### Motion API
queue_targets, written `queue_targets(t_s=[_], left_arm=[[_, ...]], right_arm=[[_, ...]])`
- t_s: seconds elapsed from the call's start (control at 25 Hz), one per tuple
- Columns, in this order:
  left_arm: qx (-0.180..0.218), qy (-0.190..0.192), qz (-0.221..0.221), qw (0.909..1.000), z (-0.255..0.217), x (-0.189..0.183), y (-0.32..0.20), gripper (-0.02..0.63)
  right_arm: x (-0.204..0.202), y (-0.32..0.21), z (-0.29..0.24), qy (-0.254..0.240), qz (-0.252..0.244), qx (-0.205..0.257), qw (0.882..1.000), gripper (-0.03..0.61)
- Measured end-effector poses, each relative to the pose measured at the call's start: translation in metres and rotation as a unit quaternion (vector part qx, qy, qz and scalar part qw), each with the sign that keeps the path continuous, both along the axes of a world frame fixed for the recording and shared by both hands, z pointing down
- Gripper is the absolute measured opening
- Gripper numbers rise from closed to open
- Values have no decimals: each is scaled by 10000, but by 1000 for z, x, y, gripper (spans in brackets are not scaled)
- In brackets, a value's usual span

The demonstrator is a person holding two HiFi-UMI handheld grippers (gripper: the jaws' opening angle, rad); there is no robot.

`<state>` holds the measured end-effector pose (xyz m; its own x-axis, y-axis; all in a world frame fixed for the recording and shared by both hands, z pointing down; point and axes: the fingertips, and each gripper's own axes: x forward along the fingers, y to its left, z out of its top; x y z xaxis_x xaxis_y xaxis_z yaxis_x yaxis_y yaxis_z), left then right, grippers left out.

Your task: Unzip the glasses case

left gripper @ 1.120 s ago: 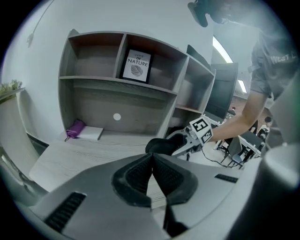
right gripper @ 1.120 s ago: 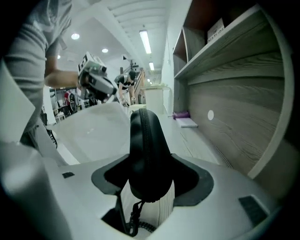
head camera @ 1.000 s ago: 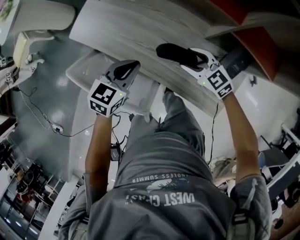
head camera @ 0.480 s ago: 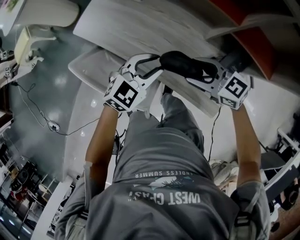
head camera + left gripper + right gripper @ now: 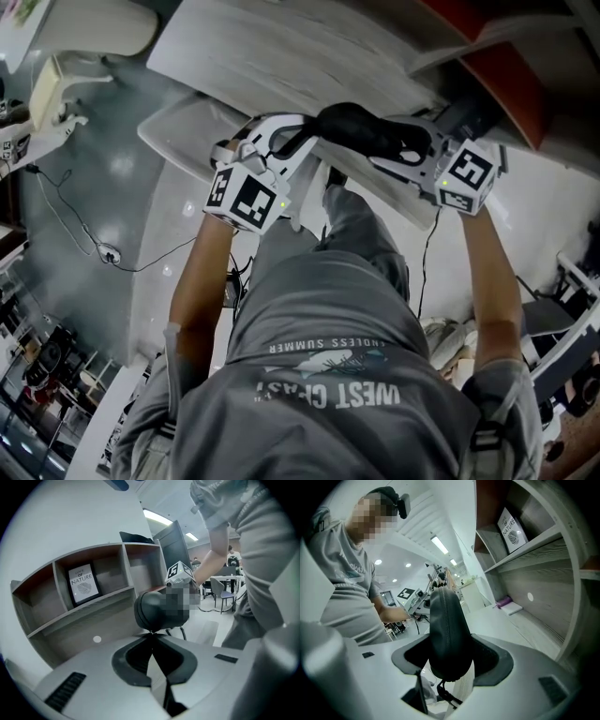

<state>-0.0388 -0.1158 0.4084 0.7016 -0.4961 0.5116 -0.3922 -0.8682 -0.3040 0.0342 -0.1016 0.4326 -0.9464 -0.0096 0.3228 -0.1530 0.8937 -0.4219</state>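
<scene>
Our right tool [image 5: 405, 155] clamps the case [image 5: 366, 129] at its 3 o'clock end, above the bench [image 5: 262, 56] edge. Our left tool [image 5: 292, 142], pinched shut, touches its 9 o'clock end. We judge it is taking the pull, which must next be drawn steadily along the zip.

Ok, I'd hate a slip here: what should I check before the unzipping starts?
1. Right gripper clamped on the glasses case: ok.
2. Left gripper at the case's end, jaws together: ok.
3. Zipper pull pinched between the left jaws: cannot tell, no pull shows.
4. Zipper shut along the side in the right gripper view: ok.
</scene>
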Motion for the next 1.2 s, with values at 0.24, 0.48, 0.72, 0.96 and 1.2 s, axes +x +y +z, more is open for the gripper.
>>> queue_targets(t_s=[0.24,0.48,0.72,0.96,1.2], left_arm=[[6,377,-157,9992,-17,-6,3,-3],[112,166,-62,9998,-24,-5,3,-3],[66,145,7,9999,-26,-4,4,-3],[118,-594,416,9973,-13,-5,11,-5],[-263,629,-223,9974,-33,-14,-4,-5]], right_arm=[[2,2,-7,-441,44,-817,9957,265],[0,9,-3,51,-167,-886,9959,259],[1,19,15,571,-442,-887,9934,255],[-2,23,30,1308,-649,-394,9885,253],[3,-7,-43,-1274,533,-1094,9844,267]])
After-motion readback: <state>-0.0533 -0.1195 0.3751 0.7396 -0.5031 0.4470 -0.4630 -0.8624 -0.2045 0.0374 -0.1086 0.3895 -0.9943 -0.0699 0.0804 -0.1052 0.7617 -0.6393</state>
